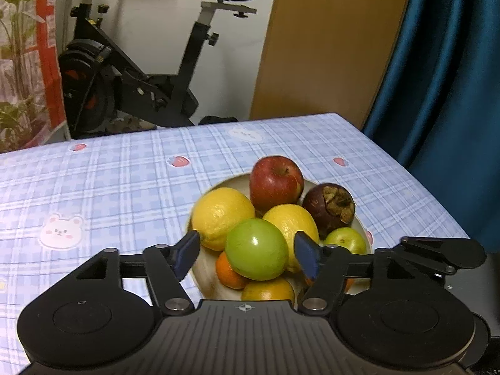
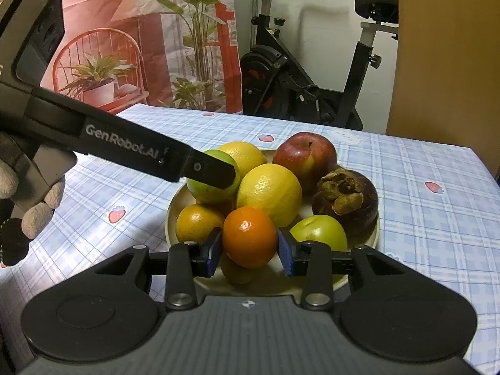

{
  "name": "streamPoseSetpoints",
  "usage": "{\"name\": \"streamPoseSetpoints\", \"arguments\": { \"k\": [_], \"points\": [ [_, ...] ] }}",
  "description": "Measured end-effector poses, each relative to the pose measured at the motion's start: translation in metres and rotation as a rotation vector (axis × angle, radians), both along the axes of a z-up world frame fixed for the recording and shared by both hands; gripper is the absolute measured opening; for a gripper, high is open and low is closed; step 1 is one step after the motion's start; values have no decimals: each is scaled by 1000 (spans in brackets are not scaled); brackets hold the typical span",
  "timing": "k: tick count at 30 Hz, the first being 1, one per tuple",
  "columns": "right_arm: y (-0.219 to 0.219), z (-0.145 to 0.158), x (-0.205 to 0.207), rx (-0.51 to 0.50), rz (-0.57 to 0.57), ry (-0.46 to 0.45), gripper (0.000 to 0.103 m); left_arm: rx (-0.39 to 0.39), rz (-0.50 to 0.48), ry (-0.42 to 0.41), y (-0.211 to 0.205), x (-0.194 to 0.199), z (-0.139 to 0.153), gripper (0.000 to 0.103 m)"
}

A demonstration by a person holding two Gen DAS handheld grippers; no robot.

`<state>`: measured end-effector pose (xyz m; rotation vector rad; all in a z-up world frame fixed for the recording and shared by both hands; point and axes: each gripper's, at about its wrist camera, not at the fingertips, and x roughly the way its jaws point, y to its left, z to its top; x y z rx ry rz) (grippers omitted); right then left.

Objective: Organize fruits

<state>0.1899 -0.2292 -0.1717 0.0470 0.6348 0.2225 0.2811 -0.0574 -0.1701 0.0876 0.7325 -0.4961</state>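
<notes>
Checked tablecloth (image 1: 125, 172), gloved hand (image 2: 31, 215) only in right view, blue curtain (image 1: 443, 93) only left

Exercise bike (image 1: 150, 62) against white wall (image 1: 156, 15), blue curtain (image 1: 437, 78) beside wooden panel (image 1: 328, 47).

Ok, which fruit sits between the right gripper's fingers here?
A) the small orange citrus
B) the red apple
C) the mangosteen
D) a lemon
A: in the right wrist view the right gripper has its blue pads at either side of the small orange citrus, above the plate.
</notes>
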Motion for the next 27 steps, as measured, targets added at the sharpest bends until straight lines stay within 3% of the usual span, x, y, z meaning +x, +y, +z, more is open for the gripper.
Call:
{"name": "streamPoseSetpoints", "arguments": {
  "k": [12,18,21,27],
  "points": [
    [-10,14,-16,3,-72,-26,68,17,23,-40,3,-13,12,83],
    [-22,27,-28,80,-142,-33,88,35,60,-63,5,-30,25,84],
    [-26,39,-34,106,-174,-37,103,84,98,-104,5,-45,36,85],
    [-24,75,-48,100,-185,-45,103,99,164,-179,19,-80,70,86]
  ]
}}
